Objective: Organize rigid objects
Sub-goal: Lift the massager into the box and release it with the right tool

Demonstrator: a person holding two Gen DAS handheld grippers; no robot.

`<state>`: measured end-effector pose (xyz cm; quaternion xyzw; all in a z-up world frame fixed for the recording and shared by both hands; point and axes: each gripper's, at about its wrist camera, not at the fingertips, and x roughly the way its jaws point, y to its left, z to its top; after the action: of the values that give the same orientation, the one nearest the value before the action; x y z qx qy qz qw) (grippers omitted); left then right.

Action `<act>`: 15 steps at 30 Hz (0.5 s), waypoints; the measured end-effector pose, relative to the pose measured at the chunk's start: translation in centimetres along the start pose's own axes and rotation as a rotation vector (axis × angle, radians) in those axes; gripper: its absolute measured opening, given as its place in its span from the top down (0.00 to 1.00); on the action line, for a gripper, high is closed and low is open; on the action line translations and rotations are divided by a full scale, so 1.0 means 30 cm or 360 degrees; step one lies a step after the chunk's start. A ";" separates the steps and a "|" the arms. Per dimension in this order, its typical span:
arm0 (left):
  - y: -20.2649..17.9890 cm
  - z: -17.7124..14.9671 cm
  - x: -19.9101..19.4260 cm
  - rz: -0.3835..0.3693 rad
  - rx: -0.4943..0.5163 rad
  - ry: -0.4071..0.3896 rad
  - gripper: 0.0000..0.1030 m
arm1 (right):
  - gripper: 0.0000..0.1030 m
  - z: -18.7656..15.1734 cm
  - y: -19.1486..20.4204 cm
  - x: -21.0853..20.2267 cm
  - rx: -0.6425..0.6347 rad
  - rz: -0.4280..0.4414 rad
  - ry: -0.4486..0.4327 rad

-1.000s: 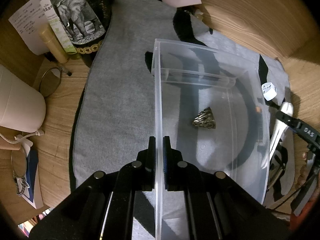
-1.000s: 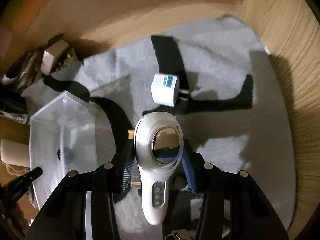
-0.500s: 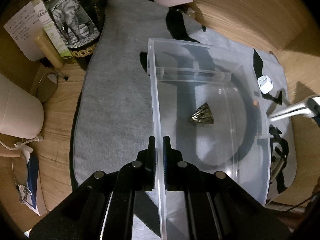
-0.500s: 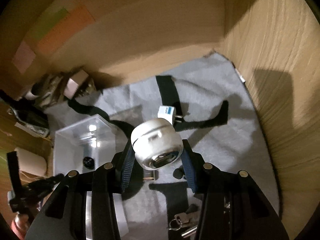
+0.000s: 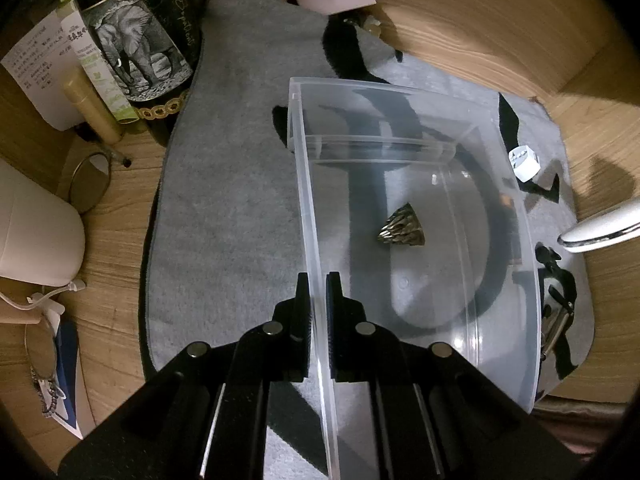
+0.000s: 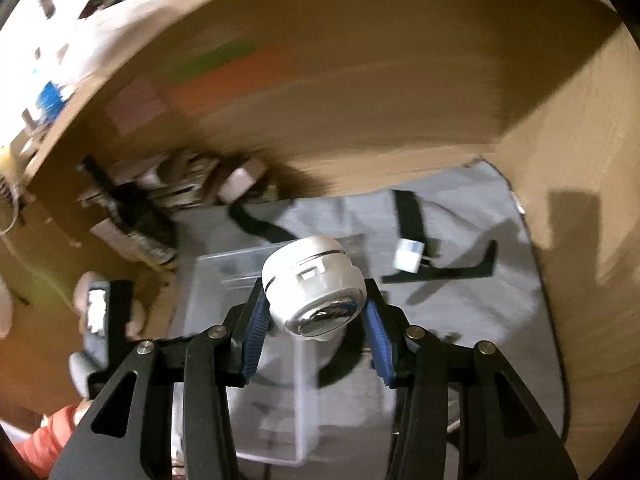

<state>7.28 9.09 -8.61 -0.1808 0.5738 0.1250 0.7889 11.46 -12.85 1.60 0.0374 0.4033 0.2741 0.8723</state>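
No text reads clearly; the elephant-label bottle [image 5: 138, 50] and paper note [image 5: 34, 76] carry illegible print.

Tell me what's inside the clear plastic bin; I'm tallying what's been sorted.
Inside the clear plastic bin, only a small dark cone-shaped metallic piece shows on the floor. The near corner, behind the left gripper's fingers, is hidden.

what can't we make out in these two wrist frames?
- Right wrist view: shelf clutter at left is motion-blurred, nothing identifiable.
- Right wrist view: handle of the white device is hidden behind its own head and the right gripper.
- Left wrist view: device cut off by the right edge.
- Left wrist view: dark scaly object in clear bin, identity unclear.
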 end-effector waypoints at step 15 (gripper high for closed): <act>-0.006 -0.001 -0.001 -0.0004 0.0009 -0.0002 0.94 | 0.60 -0.076 0.166 0.226 -0.0169 0.0189 0.0395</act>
<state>7.31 8.90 -8.56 -0.1792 0.5734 0.1225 0.7900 11.13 -5.54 -3.16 -0.0191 0.4900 0.3487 0.7987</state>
